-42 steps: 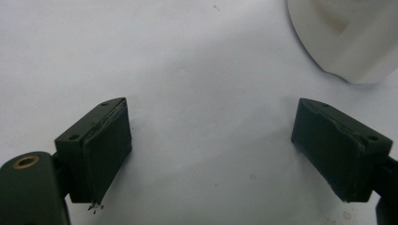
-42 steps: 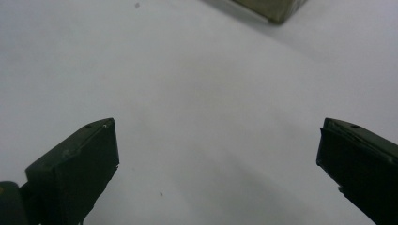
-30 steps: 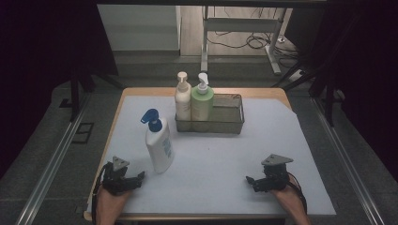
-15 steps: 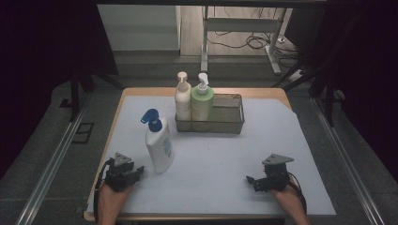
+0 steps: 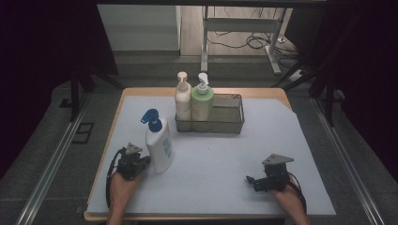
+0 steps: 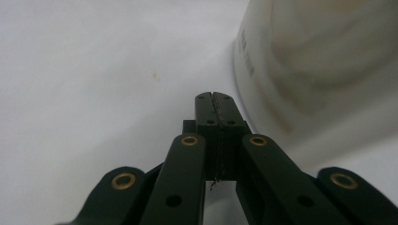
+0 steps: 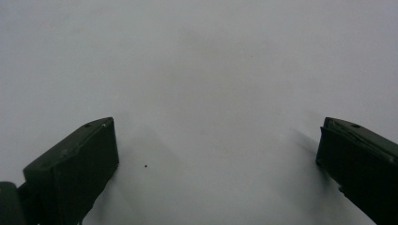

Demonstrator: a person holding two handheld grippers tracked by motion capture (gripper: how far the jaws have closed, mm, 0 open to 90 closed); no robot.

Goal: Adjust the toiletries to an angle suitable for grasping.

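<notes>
- My left gripper, lower left of the frame, has just closed its jaws on nothing, tips just beside the white pump bottle with a blue head.
- My right gripper, lower right, sits with jaws wide apart over the pale grey mat.
- The bottle stands upright, left of centre.

A: The pump bottle by the left gripper is white with a blue pump head and a pale blue label.

B: And both grippers are black, with brass-coloured rivets; the right gripper carries a grey plate.

A: In the grey wire basket, one bottle is cream, one green with a white pump.

B: The worktop is pale grey-white, wood-edged.
</notes>
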